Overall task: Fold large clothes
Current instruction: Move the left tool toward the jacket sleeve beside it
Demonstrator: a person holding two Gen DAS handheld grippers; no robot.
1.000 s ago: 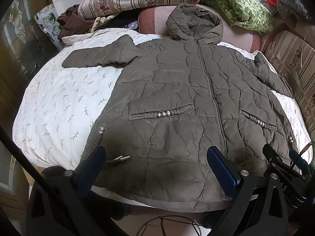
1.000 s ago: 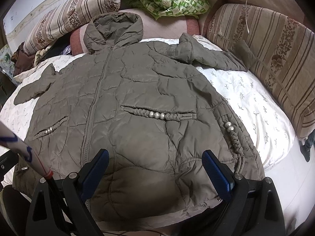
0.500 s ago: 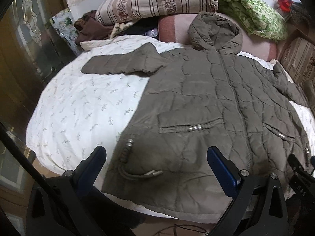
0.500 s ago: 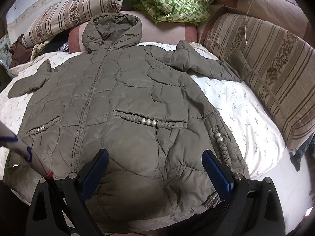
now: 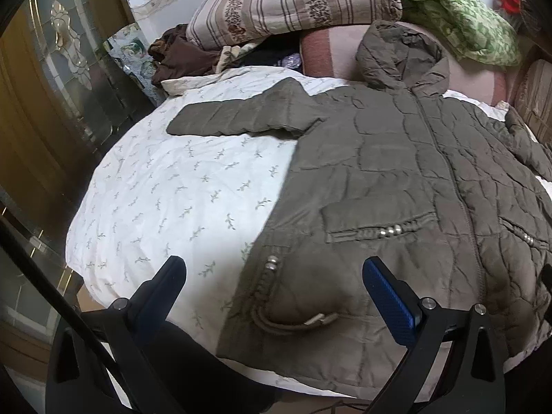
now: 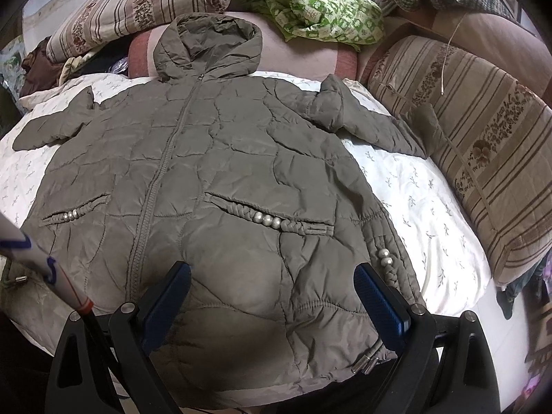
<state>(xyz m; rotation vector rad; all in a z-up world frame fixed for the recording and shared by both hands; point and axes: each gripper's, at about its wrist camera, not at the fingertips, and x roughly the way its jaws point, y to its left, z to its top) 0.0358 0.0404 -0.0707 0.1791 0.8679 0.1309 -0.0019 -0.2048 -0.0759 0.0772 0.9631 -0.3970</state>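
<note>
Coat (image 6: 220,172) lies flat, front up and zipped, on the bed (image 5: 165,200), sleeves spread, hood (image 6: 207,48) against the pillows (image 5: 293,3). Left gripper (image 5: 272,296) hovers above the hem's left corner, jaws spread, holding nothing. Right gripper (image 6: 272,293) hovers over the right hem, jaws likewise spread wide, empty.

Quilted coat (image 6: 241,158) of faintly glossy cloth, its beads (image 6: 267,220) seemingly metal
</note>
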